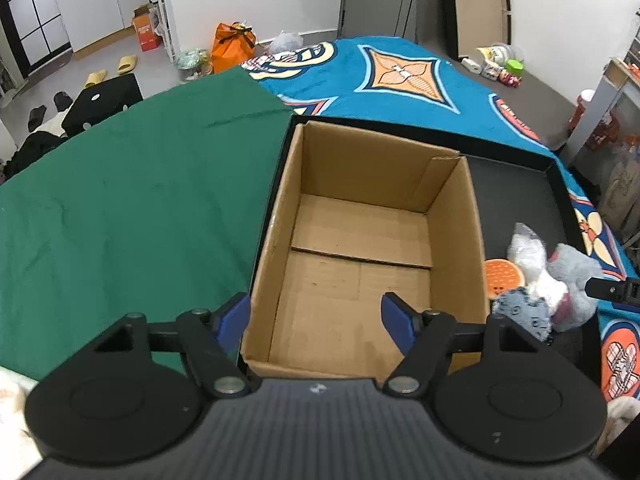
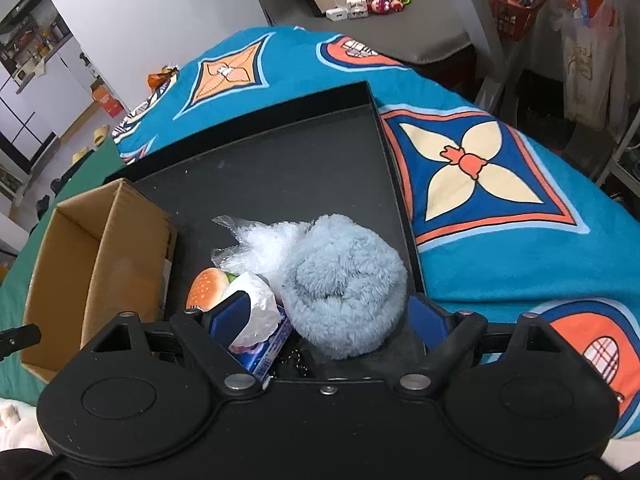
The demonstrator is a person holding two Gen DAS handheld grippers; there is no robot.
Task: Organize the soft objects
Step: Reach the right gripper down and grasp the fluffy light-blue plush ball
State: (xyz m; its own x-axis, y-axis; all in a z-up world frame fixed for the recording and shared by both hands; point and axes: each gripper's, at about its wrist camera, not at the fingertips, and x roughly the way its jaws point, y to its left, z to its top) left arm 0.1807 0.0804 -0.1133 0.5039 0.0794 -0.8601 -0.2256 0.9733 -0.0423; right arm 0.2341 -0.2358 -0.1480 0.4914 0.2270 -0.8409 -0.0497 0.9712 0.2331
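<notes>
On the black tray (image 2: 280, 168), near its front edge, sits the whole pile of soft objects; nothing is in the cardboard box (image 1: 360, 264) yet, its floor is bare. My read: task at the start, every item still to be moved.

Count in the pile, right wrist view:
- one fluffy grey-blue plush (image 2: 344, 284), biggest item, against the tray's right wall
- one crinkled clear plastic bag (image 2: 256, 246) behind it
- one burger-shaped soft toy (image 2: 208, 286), next to the box side
- one white plastic-wrapped bundle (image 2: 256, 304)
- one blue printed packet (image 2: 268, 350) under that bundle, partly hidden

One box, standing in the tray's left part. One tray, on a blue patterned blanket (image 2: 500, 248) with a green cloth (image 1: 140, 200) to its left.

Left gripper (image 1: 316, 316): fingers apart, nothing between them, hanging over the box's near edge.
Right gripper (image 2: 326, 320): fingers apart, straddling the plush and the wrapped bundle, pads not pressing on either as far as I can tell.
</notes>
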